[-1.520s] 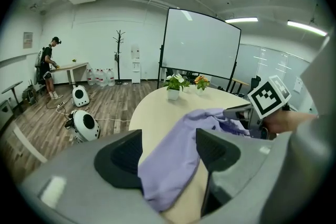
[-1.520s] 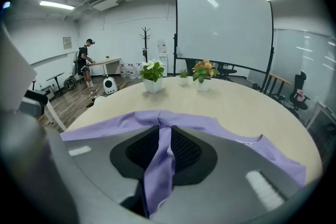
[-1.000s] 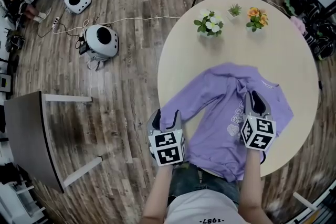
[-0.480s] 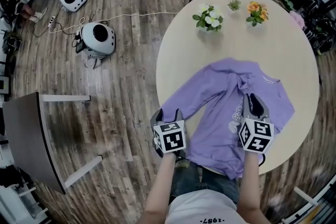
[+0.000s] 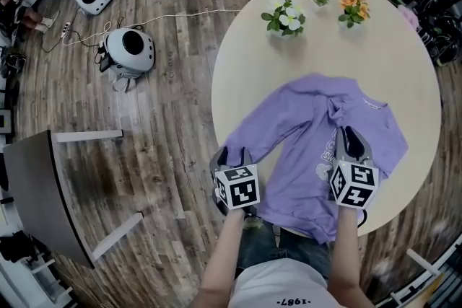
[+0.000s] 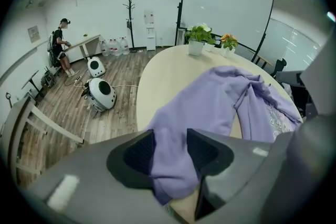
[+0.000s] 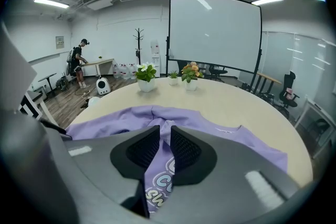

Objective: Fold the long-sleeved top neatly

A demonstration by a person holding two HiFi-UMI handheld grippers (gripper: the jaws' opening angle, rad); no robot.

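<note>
On the round table (image 5: 404,68) the purple top (image 5: 303,133) wants its sleeve (image 5: 261,128) carried flat across the chest, with the cloth taut; the left gripper (image 5: 232,155) is clamped on the sleeve's end, the right gripper (image 5: 349,138) on a ridge of the front; the top lies at the near edge, hem overhanging toward the person, neck far-right, long axis roughly near-to-far.

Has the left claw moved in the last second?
Yes. The left claw, shut on the sleeve, shifted slightly forward and right, further in over the table's near-left edge.
</note>
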